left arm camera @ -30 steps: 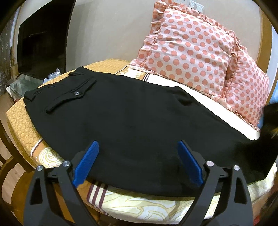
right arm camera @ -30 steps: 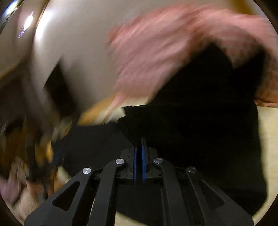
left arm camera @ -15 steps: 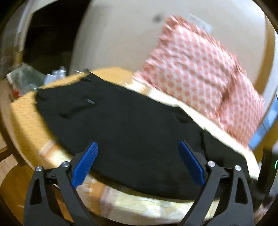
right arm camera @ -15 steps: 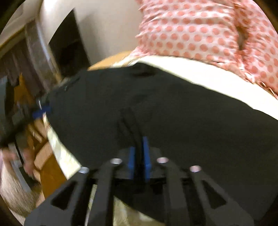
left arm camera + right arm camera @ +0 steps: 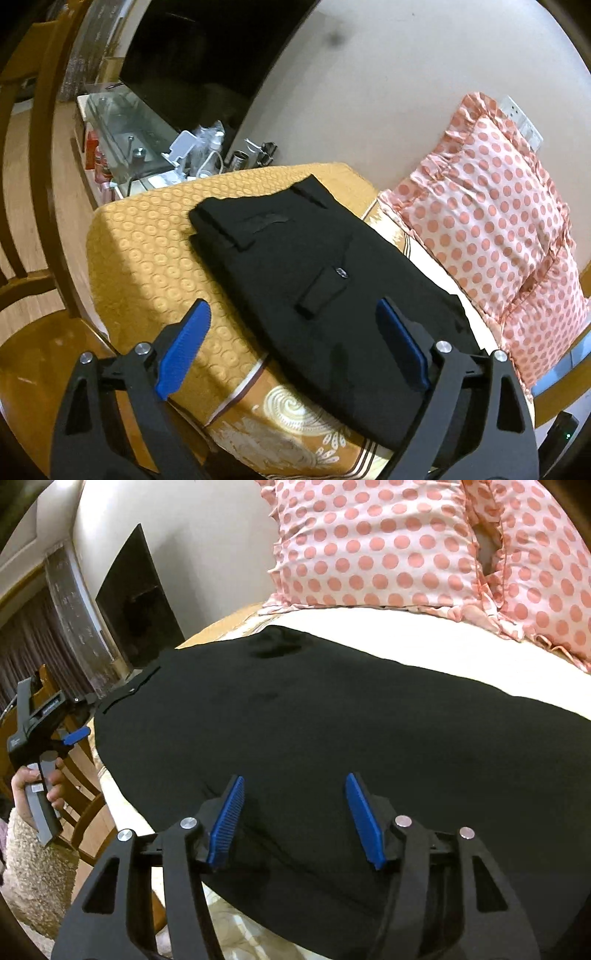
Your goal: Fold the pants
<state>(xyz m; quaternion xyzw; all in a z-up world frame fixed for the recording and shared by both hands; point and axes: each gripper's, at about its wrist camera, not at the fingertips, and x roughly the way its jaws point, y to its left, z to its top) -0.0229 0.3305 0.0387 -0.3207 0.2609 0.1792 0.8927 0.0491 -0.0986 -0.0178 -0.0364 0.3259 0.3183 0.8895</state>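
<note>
I am seeing warm indoor light slanting bright bands across the bedspread (image 5: 147, 258) left of my left fingers. Fisheye edges are bending and darkening; both views are staying sharp.

Matt black cloth pants (image 5: 325, 295) lie on a textured woven bedspread (image 5: 147, 258) beside frilled cloth pillows (image 5: 491, 221).

Left wrist view looks from the bed's (image 5: 140, 254) waistband corner along black pants (image 5: 332, 288); right wrist view hovers closer above the same pants (image 5: 332, 720); both share polka-dot pillows (image 5: 491, 221)
</note>
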